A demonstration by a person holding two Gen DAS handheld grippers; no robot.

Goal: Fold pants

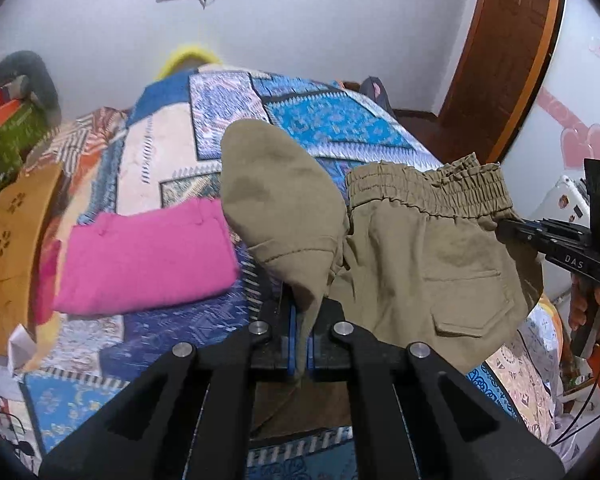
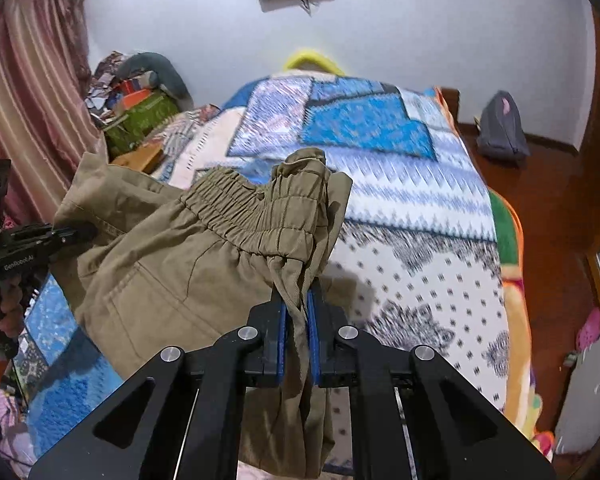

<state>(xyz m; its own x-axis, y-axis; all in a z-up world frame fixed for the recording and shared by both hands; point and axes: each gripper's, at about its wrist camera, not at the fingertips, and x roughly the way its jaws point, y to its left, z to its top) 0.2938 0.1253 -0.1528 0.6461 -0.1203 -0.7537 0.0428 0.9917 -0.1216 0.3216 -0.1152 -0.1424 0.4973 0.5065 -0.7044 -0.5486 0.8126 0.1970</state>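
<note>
Pants (image 1: 412,256) above pink garment (image 1: 148,260), bed (image 1: 332,128)

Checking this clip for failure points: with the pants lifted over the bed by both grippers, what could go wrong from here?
The left gripper pinches only a thin edge of the pants, so the cloth might slip out. The waistband is bunched at the right gripper, so creases may get folded in. Lowering could land the pants on the pink garment.
</note>
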